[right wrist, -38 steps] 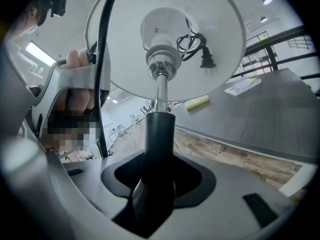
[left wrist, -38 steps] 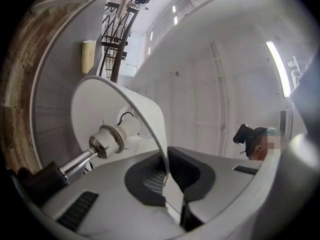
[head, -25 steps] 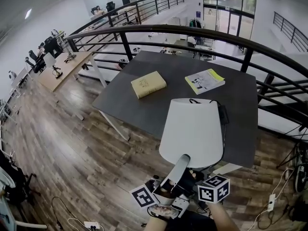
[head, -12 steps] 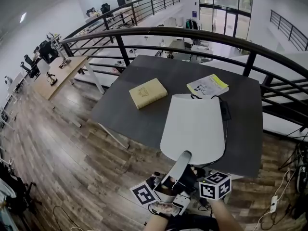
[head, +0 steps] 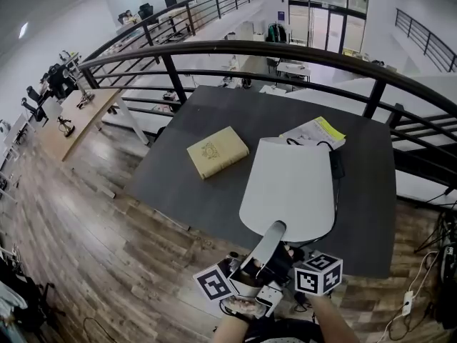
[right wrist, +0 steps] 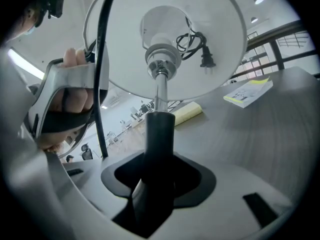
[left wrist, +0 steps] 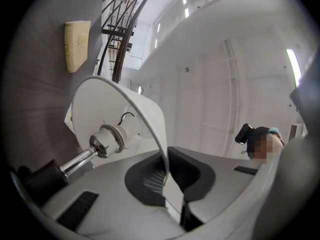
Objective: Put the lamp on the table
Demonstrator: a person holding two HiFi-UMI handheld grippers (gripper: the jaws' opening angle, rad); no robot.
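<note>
Carried the lamp (head: 289,188) forward since a second back, bringing it out over the near edge of the table (head: 214,106). Pinching the thin rim of the shade (left wrist: 95,104) in the left gripper (left wrist: 169,184); clamping the dark stem (right wrist: 159,129) in the right gripper (right wrist: 159,184). Holding it in the air, tilted, shade toward the table, base out of view. Midway through the carry, by the look of it. Next, probably: swing the base over bare top this side of the book (head: 218,151) and magazine (head: 320,128), stand it upright, lower, let go. Looks top-heavy: wide white cone, chrome neck, black cord (right wrist: 192,39) bundled inside
</note>
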